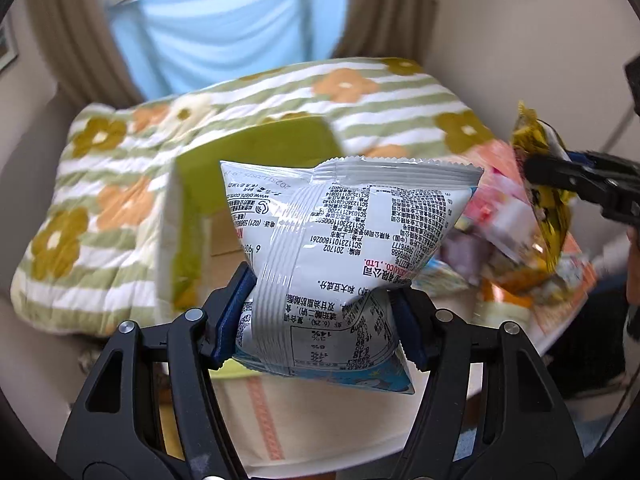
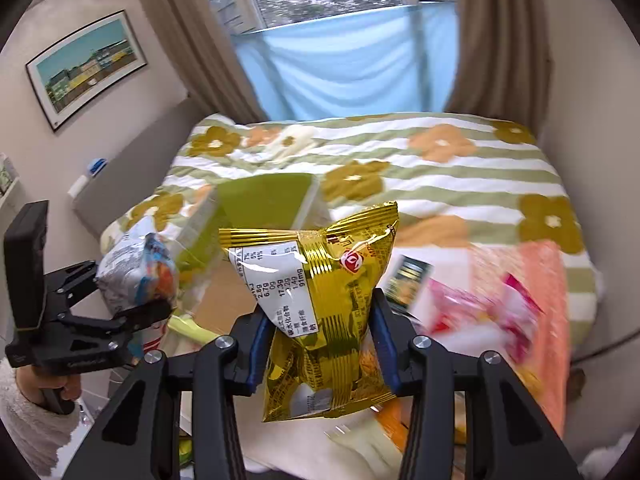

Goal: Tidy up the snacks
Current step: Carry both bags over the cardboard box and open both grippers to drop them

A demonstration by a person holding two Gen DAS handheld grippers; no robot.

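Note:
My left gripper [image 1: 326,312] is shut on a white and blue snack bag [image 1: 340,248], held up in the air with its printed back toward the camera. It also shows in the right wrist view [image 2: 136,268] at the left. My right gripper [image 2: 318,344] is shut on a gold snack bag [image 2: 324,312], also held aloft; the bag shows at the right of the left wrist view [image 1: 544,192]. Below and ahead stands a green-sided open box [image 2: 264,204] with a cardboard floor [image 2: 224,300].
A pile of pink and orange snack packs [image 2: 492,308] lies on the right. A striped flower quilt [image 2: 440,176] covers the bed behind. A curtained window and blue cloth are at the back. A framed picture [image 2: 88,68] hangs on the left wall.

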